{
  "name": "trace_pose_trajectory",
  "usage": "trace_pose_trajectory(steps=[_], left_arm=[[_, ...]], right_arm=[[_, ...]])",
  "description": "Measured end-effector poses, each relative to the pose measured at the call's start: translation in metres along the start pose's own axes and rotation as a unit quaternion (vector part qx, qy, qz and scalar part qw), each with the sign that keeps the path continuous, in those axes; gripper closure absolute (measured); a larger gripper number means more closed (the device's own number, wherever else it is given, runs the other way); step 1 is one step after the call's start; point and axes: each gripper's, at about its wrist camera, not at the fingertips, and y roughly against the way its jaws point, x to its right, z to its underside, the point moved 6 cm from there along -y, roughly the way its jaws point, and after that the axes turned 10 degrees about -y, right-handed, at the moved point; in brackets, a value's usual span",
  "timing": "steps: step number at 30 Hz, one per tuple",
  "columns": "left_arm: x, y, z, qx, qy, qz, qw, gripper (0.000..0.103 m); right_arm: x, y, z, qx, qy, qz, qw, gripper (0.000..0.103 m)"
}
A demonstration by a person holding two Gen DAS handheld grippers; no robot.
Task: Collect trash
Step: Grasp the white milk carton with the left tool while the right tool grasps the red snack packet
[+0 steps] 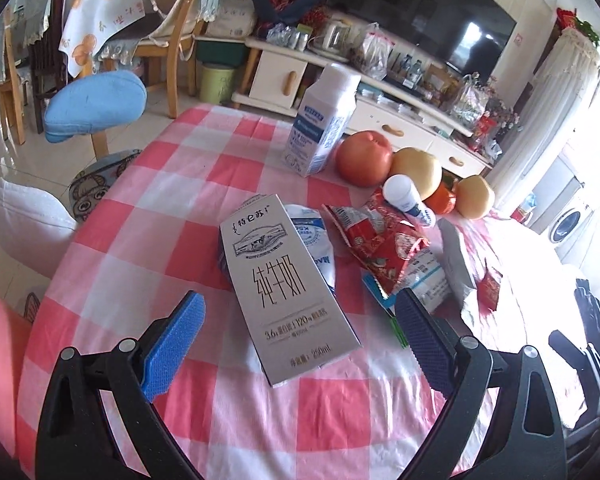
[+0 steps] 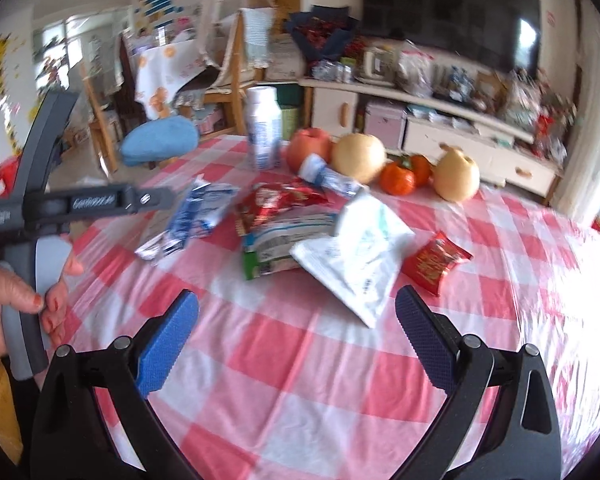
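The left claw gapes wide and empty around the carton, which lies flat on the counter, long axis running away between its pads, nearer than the right claw, also wide.

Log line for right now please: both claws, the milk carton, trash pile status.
left claw: open, above milk carton | right claw: open, empty | wrappers: on checked tablecloth | nothing gripped
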Motion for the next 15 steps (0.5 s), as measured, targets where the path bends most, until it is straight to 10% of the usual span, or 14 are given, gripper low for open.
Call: trace_pose_trajectory(steps=[15], left_arm=[[-0.017,-0.035,-0.002,-0.034,0.039,-0.012,0.9986,0.008]], right_arm=[[0.107,-0.048,-0.022,-0.032,-0.146,0.023,0.989,0.004]])
